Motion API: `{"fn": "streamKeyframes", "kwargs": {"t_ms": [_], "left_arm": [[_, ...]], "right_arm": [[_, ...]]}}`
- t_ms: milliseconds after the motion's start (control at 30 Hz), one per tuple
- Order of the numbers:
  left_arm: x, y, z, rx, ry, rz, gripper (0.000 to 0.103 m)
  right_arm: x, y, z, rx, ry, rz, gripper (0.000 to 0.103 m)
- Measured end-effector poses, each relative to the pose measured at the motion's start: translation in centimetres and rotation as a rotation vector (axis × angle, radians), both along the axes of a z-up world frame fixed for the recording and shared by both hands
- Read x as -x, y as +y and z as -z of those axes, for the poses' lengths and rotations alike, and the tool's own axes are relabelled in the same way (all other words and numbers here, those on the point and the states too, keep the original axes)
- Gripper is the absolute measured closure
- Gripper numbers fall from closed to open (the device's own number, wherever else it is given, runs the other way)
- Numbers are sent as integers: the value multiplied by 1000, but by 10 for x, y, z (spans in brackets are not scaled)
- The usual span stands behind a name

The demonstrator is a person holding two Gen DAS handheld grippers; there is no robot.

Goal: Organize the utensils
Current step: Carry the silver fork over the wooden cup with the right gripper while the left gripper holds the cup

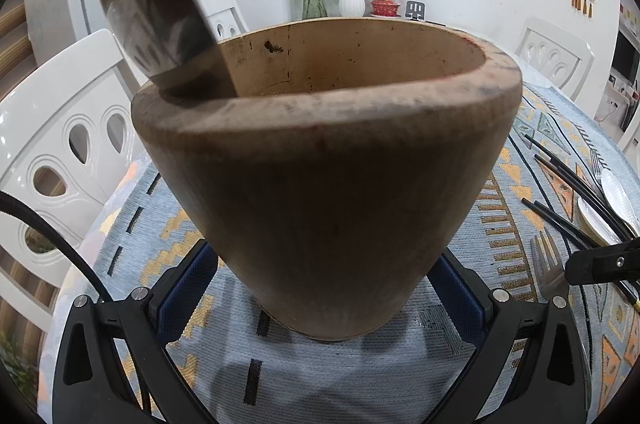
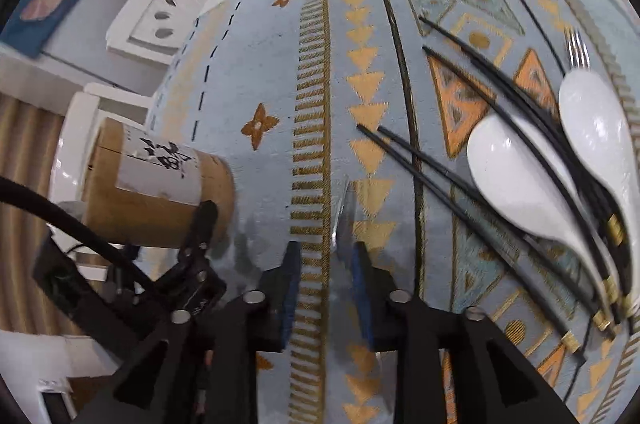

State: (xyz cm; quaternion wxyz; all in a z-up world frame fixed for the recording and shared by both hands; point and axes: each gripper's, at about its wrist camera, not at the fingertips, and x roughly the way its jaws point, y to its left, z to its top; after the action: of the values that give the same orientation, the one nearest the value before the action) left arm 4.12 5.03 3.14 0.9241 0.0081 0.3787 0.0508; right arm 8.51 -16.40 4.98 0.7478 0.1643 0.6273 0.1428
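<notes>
- Left wrist view: the left tongs [image 1: 320, 284] clasp the wooden holder [image 1: 328, 159] low on its body, one blue pad pressed to each side. The holder stands upright on the patterned cloth [image 1: 400, 376].
- A metal ladle [image 1: 148, 3] already leans in the holder, up and to the left of those tongs.
- Sorting looks barely begun. Ahead and to the right of the right tongs [image 2: 326, 264] lie the black chopsticks [image 2: 472, 91] and two white spoons [image 2: 516, 175], loose on the cloth.
- The right tongs stand partly open and tilted down at the cloth. A blurred metal strip [image 2: 345, 216], probably a fork handle, sits in the gap close to the right-hand pad. They grip nothing, and I cannot tell whether it touches.
- Next, I judge, they should close squarely on that strip, lift it, and carry it left to the holder's mouth.
</notes>
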Motion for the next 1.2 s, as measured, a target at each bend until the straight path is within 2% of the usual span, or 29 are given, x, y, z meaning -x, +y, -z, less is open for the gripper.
{"fn": "streamKeyframes", "kwargs": {"t_ms": [33,67,167,233,267,300,400,567,867,1067,1200], "left_arm": [[0,0,0,0,0,0,0],[0,0,0,-1,0,0,0],[0,-1,1,-2,1,0,0],[0,-1,1,-2,1,0,0],[0,-1,1,-1,1,0,0],[0,-1,1,0,1,0,0],[0,-1,1,-2,1,0,0],[-2,1,3,10,3,2,0],[-4,2,3,11,4,2,0],[-2,-2,3,-2,6,0,0],[-3,-9,5,-36,26,-4,0]], "right_arm": [[-1,3,-1,27,-12,-11,63],[-2,4,0,45,-19,-16,61],[-3,10,8,83,-34,-33,63],[-6,19,20,126,-21,-62,85],[-7,25,24,172,-28,-76,89],[-6,29,21,201,-74,-87,99],[-6,36,16,204,-108,-116,100],[1,25,-7,155,-141,-88,100],[26,0,-71,58,-275,16,100],[50,-24,-77,-7,-347,89,100],[52,-44,-68,-115,-348,160,101]]}}
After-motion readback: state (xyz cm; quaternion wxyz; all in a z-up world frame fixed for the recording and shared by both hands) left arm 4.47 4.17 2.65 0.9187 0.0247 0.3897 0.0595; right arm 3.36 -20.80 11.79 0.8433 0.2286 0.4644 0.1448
